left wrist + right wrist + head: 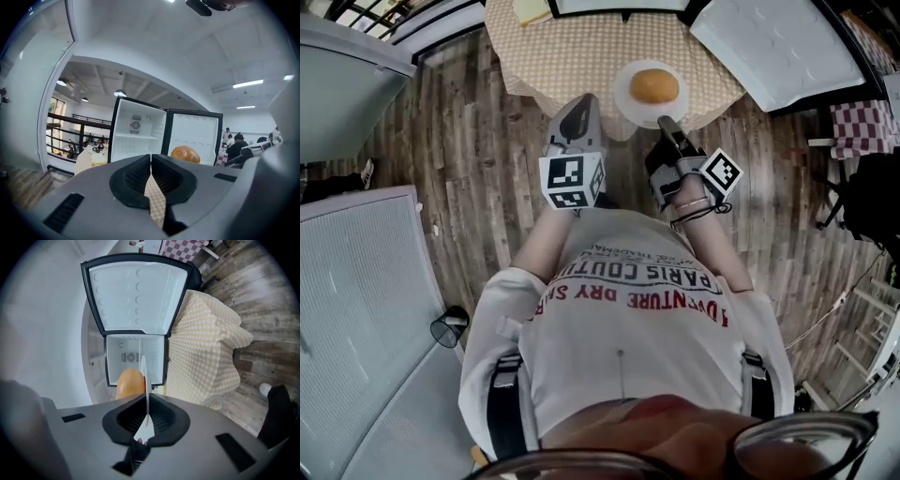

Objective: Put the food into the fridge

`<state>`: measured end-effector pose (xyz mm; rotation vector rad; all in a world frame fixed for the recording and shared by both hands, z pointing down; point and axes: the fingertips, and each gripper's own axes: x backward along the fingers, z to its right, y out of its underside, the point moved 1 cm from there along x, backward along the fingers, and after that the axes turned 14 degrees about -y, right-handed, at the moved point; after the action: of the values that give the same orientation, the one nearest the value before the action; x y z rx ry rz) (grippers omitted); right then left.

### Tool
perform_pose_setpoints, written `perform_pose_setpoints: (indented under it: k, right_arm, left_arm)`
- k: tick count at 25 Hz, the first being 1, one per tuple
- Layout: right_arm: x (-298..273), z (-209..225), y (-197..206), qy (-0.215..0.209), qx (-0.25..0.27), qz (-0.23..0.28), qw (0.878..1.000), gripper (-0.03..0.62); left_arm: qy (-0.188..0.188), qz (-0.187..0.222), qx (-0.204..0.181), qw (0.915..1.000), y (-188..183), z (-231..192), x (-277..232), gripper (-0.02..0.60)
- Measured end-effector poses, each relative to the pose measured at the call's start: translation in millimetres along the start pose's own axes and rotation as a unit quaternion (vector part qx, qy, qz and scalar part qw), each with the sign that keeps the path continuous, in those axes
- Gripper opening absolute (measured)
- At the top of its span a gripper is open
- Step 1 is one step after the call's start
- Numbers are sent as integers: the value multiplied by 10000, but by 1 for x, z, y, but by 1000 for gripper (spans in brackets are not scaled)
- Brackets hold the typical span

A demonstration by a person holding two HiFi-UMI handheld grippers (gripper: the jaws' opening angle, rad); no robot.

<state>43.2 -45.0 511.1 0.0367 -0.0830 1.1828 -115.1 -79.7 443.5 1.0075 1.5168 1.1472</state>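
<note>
Head view: my right gripper (667, 122) pinches the near rim of the round white plate (623, 101) carrying the golden-brown bun (654, 86), short of the open black-framed white fridge (773, 47). Left gripper view: my left gripper (151, 159) is pressed together, empty, facing the fridge. Right gripper view: plate edge clamped, bun before the fridge's opening.

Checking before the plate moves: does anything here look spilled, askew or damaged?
Nothing stands out. The bun sits whole on the white plate at the near edge of the table. The right gripper is clamped on the plate's rim, and the small fridge stands open with no spill in sight.
</note>
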Motion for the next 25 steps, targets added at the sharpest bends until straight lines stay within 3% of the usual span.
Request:
perform_pose_setpoints:
  k: [6,11,25]
  right_arm:
    - [-65,-5,0,-28,7,176,9998,34]
    - [-97,3,-17,50,-67,241,9997,34]
    - [-214,1,-133,-117,-154,-559,9982,34]
  left_arm:
    - [143,37,-35,9999,-27,-39,-54,28]
    - [54,-92,-1,9999,-26,-50,-89,28]
    - [-660,14,-33,9978,-50,-5,-213,28]
